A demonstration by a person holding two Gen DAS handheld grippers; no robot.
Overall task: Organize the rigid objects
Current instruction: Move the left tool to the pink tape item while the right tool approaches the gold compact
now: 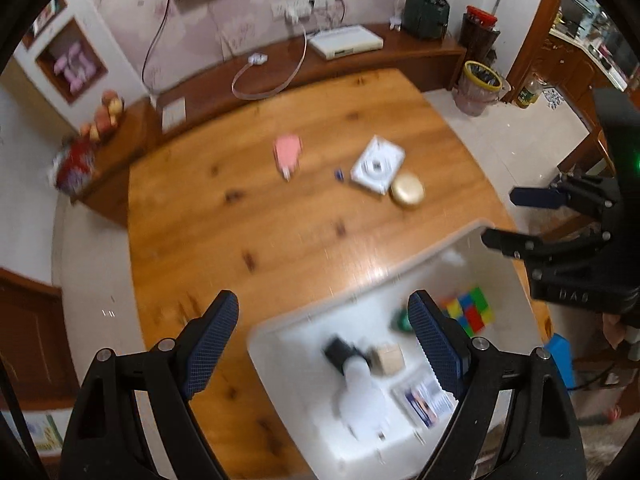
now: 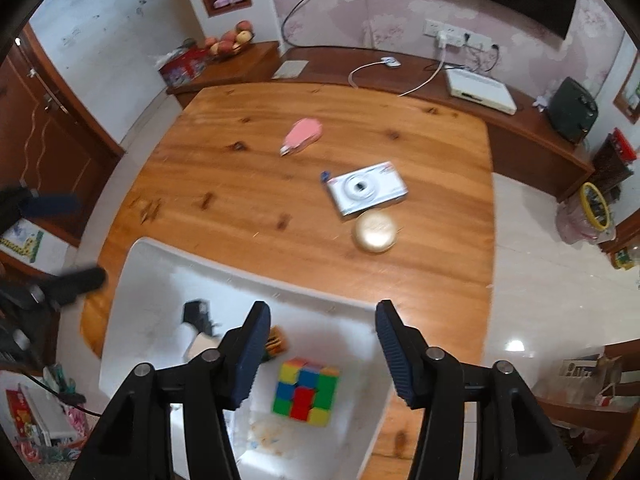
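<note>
A white bin (image 1: 400, 265) (image 2: 240, 277) sits at the table's near edge. In it lie a colour cube (image 1: 472, 312) (image 2: 306, 392), a white bottle with a black cap (image 1: 360, 388), a small wooden block (image 1: 386, 360) and a printed card (image 1: 424, 400). Out on the wooden table lie a white camera (image 1: 378, 164) (image 2: 366, 188), a gold round case (image 1: 407, 191) (image 2: 374, 232), a pink object (image 1: 287, 151) (image 2: 302, 134) and a tiny blue item (image 1: 339, 174) (image 2: 326, 176). My left gripper (image 1: 323, 304) (image 2: 76, 240) hangs open above the bin's left edge. High over the cube, my right gripper (image 2: 323, 312) (image 1: 502, 216) is open and holds nothing.
The wooden table (image 1: 240, 240) fills the middle of both views. Behind it runs a low wooden bench with a white box (image 1: 346, 42), cables and a dark appliance (image 1: 426, 14). A yellow-rimmed waste bin (image 1: 480, 80) stands on the floor at the right, fruit (image 2: 230, 42) at the left.
</note>
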